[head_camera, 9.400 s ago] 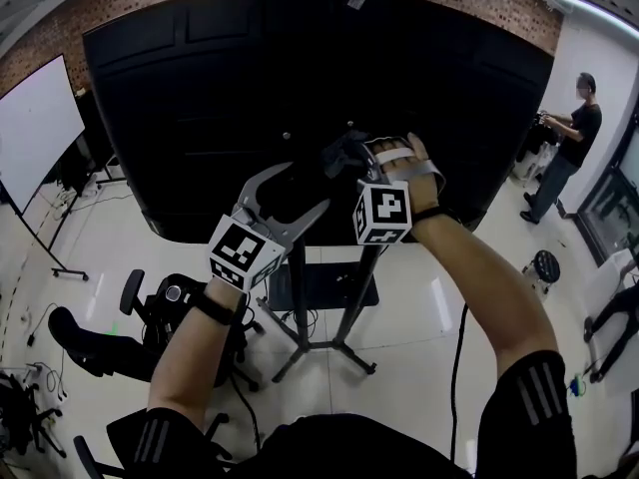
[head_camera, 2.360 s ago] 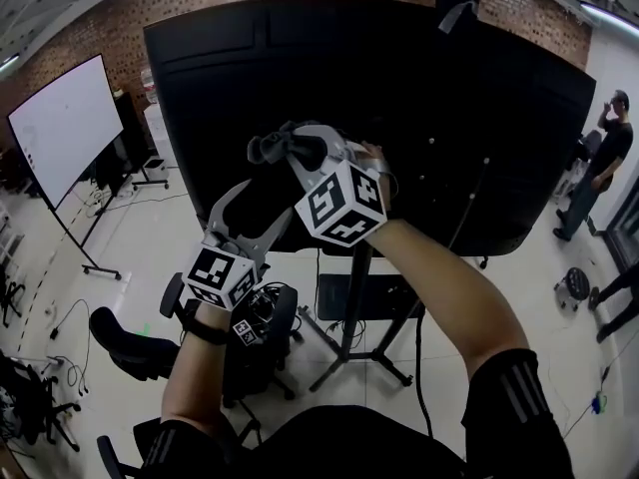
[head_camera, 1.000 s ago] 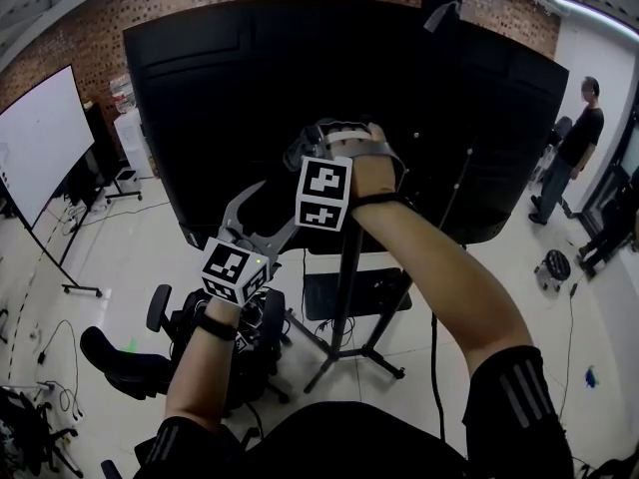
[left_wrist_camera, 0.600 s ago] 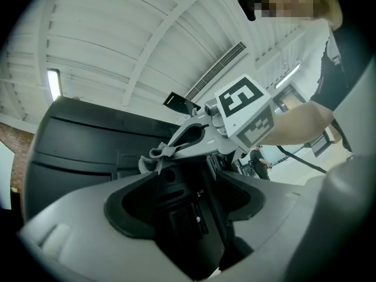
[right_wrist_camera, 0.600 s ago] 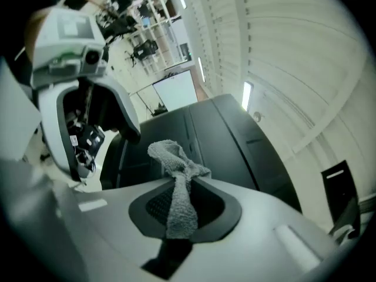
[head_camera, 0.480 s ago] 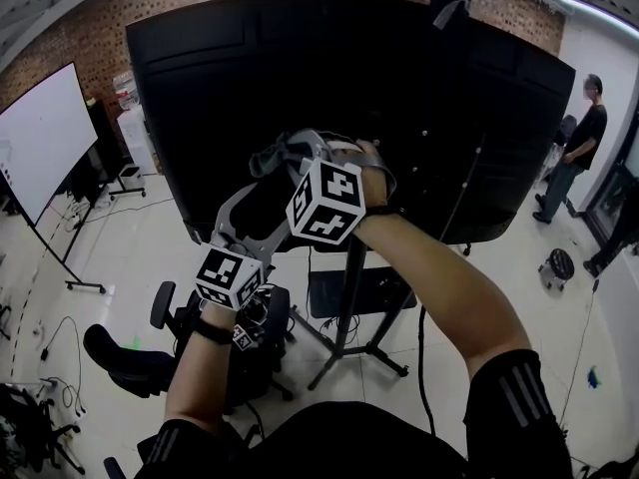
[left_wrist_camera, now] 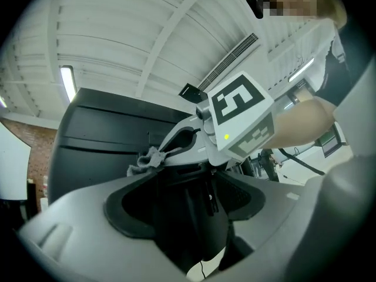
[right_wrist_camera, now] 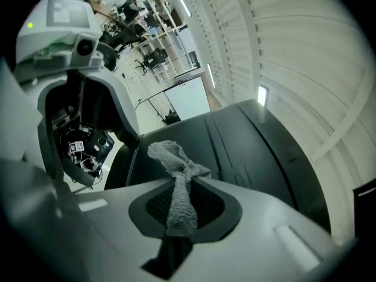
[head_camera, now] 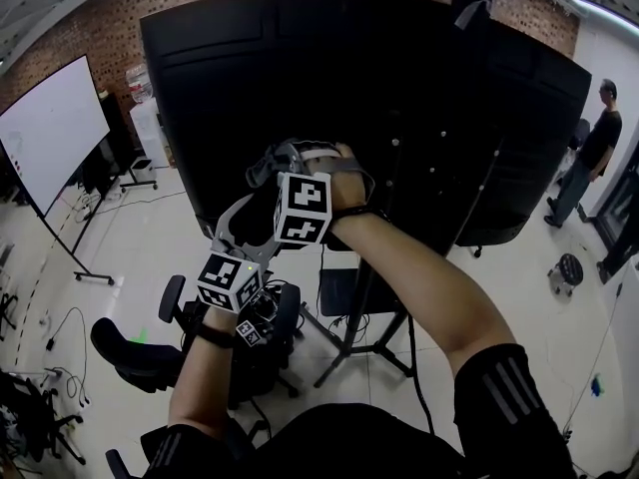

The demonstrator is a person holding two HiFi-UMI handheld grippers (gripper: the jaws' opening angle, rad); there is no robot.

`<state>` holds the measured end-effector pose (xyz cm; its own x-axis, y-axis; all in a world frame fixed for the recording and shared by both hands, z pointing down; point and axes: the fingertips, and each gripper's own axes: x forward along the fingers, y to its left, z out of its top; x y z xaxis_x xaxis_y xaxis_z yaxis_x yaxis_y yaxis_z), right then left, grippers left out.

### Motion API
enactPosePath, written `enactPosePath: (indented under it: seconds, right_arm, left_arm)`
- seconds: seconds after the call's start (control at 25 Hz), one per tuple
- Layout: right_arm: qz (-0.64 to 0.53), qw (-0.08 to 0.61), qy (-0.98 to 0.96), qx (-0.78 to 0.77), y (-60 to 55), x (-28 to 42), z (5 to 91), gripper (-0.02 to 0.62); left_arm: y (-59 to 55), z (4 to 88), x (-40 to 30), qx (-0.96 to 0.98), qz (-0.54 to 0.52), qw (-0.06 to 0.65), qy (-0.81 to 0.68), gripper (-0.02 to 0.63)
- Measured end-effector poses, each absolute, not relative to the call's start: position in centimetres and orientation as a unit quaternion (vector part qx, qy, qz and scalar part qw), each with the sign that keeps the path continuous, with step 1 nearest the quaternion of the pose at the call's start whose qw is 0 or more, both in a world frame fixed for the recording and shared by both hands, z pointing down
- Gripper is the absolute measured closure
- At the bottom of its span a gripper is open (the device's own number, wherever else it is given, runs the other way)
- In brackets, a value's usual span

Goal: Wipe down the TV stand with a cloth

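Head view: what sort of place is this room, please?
Probably an office or lab workspace: a white rolling whiteboard, a black wheeled office chair and a large black flat screen on a floor stand, before a red brick wall.

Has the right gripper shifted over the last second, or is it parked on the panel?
Yes. Compared with a second ago, the right gripper, shut on the cloth, has slid left across the black TV panel, toward that panel's left edge.
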<state>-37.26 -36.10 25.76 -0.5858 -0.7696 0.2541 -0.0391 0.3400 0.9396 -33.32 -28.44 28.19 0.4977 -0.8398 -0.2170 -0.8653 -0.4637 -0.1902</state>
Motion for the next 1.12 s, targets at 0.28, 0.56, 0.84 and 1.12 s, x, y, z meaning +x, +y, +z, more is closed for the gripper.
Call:
enactPosePath:
  seconds: [0.28,0.56,0.84,1.12]
  right_arm:
    - [-0.523,0.410,-0.687,0.294,-37.6,-34.1,26.8,0.560]
    - [-0.530,0.458,-0.644,0.307,-38.2,-30.0,27.5,0.560]
    - [-0.538,0.483,-0.616,0.315,-38.5,-27.1,27.6,0.560]
    - [-0.528,0.417,-0.670,0.313,-35.8,-26.2,26.0,0.560]
  left_arm:
    - [-29.1,28.6,-31.7,-0.862,0.043,0.139,0.485,0.268]
    - [-29.7,28.8,-28.4,-0.876,0.046,0.139,0.460,0.268]
    - [-30.2,28.5,-25.8,-0.884,0.050,0.137,0.444,0.268]
    - [-29.7,28.4,-24.7,-0.886,0.050,0.141,0.438,0.268]
